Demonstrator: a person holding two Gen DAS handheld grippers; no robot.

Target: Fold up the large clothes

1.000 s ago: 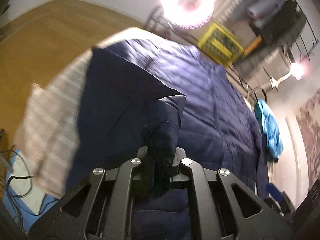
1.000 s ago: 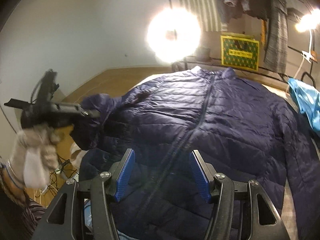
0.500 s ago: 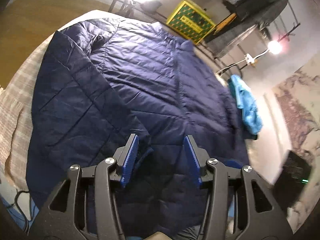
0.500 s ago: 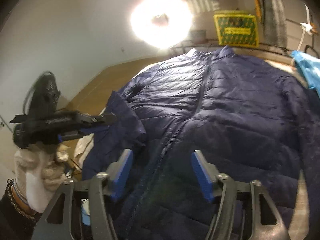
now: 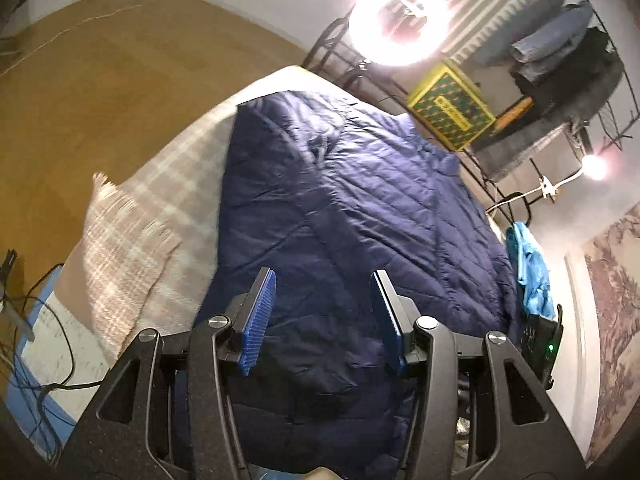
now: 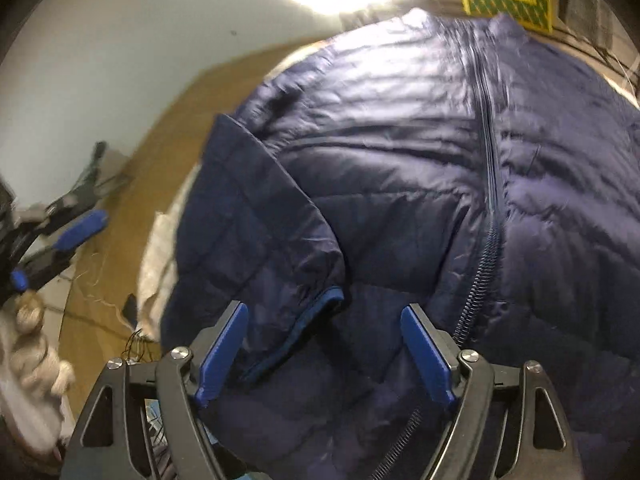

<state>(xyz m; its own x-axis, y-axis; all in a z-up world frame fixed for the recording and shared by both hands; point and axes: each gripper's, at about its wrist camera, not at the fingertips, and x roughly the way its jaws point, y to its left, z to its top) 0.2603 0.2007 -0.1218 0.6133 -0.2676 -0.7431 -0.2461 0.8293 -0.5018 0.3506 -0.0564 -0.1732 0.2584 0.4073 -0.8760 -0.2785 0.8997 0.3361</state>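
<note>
A large navy quilted jacket (image 5: 344, 208) lies zipped and spread on a plaid cloth (image 5: 160, 200) over the table. Its left sleeve (image 6: 256, 216) is folded in across the front, cuff (image 6: 312, 308) near the zipper (image 6: 492, 208). My left gripper (image 5: 324, 304) is open and empty above the jacket's lower left part. My right gripper (image 6: 324, 340) is open and empty, just above the folded sleeve's cuff. The left gripper also shows at the left edge of the right wrist view (image 6: 60, 240), held by a gloved hand.
A ring light (image 5: 400, 20) glares behind the table. A yellow crate (image 5: 452, 108) and a clothes rack (image 5: 560, 64) stand at the back. A turquoise garment (image 5: 528, 264) hangs at the right. Cables (image 5: 36, 352) and wooden floor (image 5: 100, 80) lie left of the table.
My left gripper let go of the sleeve, which now lies folded across the jacket, and drew back to the left. My right gripper moved lower and closer to the cuff.
</note>
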